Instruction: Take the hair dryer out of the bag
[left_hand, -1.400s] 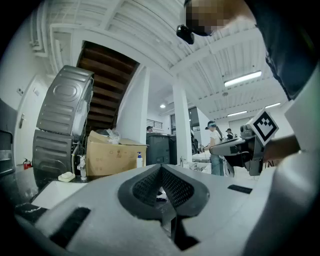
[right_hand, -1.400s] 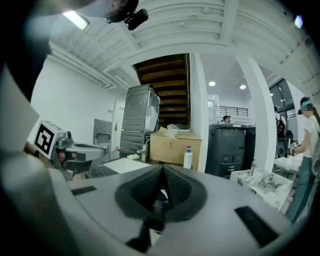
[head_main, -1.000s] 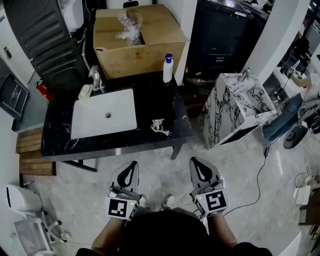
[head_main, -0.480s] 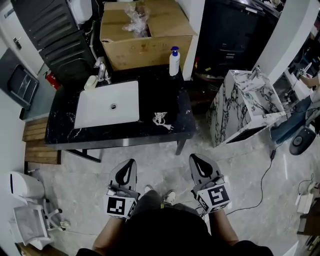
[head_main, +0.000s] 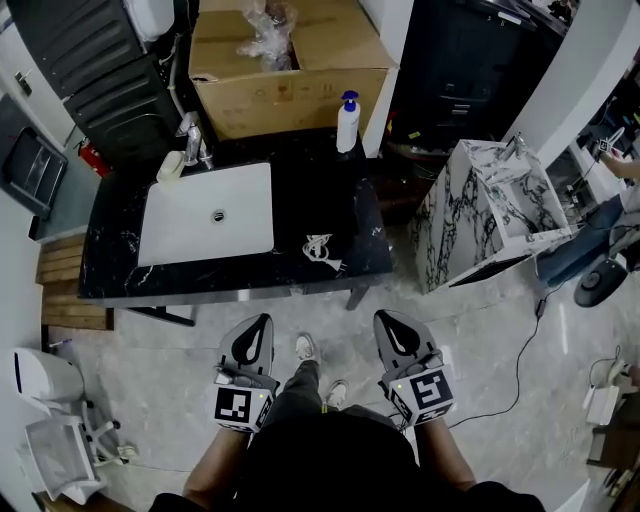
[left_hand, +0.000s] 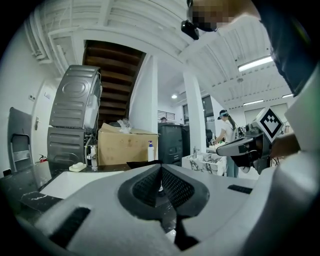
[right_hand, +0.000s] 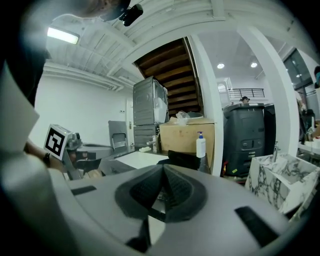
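Observation:
No hair dryer shows clearly in any view. A dark, bag-like shape (right_hand: 183, 159) lies on the black counter (head_main: 330, 190) near the pump bottle (head_main: 347, 124); against the black top in the head view I cannot make it out. A white cord (head_main: 320, 250) lies on the counter near its front edge. My left gripper (head_main: 257, 325) and right gripper (head_main: 385, 322) hang side by side above the floor, short of the counter, both shut and empty. The left gripper view (left_hand: 160, 169) and right gripper view (right_hand: 163, 169) show the pads pressed together with nothing between them.
A white sink basin (head_main: 207, 213) with a faucet (head_main: 192, 145) fills the counter's left half. A cardboard box (head_main: 290, 75) holding crumpled plastic stands behind. A marble-patterned stand (head_main: 490, 215) sits to the right, with a cable (head_main: 520, 340) across the floor. Another person stands far right.
Both grippers have sunk a little and stay shut, side by side. The person's leg has stepped forward between them, and the view has shifted slightly.

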